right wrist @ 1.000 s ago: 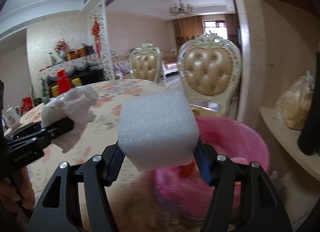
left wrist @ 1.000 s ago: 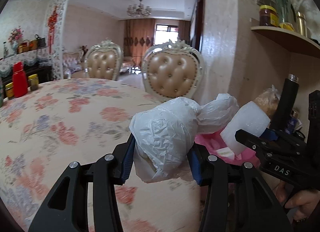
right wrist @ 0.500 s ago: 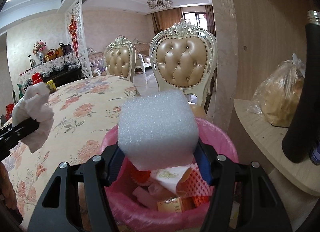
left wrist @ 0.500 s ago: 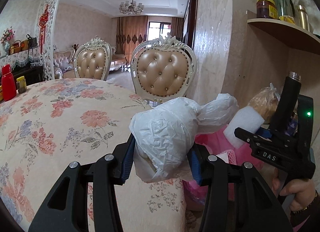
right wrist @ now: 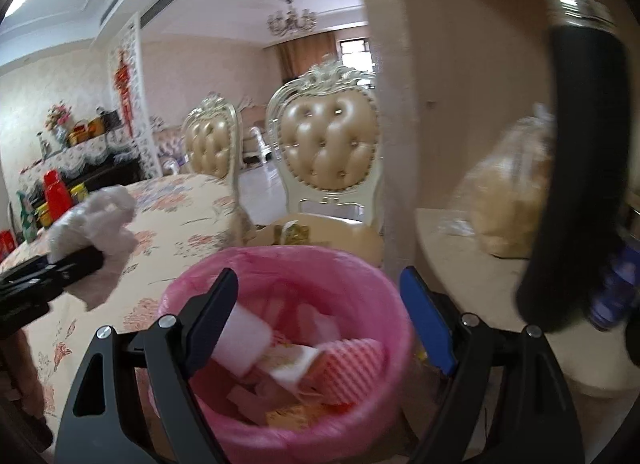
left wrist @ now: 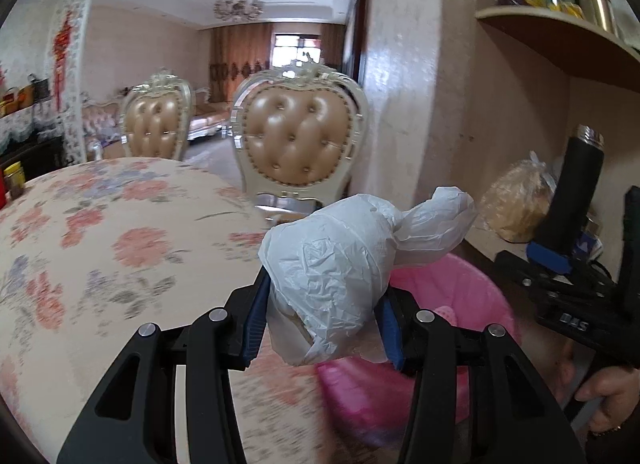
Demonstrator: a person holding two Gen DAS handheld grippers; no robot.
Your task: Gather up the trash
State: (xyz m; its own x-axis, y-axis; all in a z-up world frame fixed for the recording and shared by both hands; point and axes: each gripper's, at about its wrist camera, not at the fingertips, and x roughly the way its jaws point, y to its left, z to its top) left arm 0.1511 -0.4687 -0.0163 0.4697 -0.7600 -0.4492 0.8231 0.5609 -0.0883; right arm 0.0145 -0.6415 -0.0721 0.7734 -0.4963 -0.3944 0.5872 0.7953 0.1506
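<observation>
Beside the flowered bench (left wrist: 120, 248), low against the wall, stands a bin with a pink liner (right wrist: 288, 264); inside it lie a white foam block (right wrist: 244, 340), a pink-and-white netted wrapper (right wrist: 352, 360), scraps of white paper and a yellowish packet whose print is too blurred to read. Right tongs (right wrist: 320, 316) hang over the bin's mouth, their jaws opening with nothing between them; the foam block sits just below the left-hand jaw, already in the rubbish. Left tongs (left wrist: 320, 316) are pinching a crumpled white plastic bag (left wrist: 332, 264), held up just short of the bin's near rim and not yet over it. On the side of the right tongs, seen from the left camera, white letters read "DAS", upside down; a hand (left wrist: 612, 396) grips the handle beneath. On the low shelf (right wrist: 472, 264) by the wall rest a clear bag of something tan (right wrist: 512, 204) and a black flask with a silver neck (right wrist: 580, 168); jars on the upper shelf (left wrist: 560, 36) carry labels I cannot read.
</observation>
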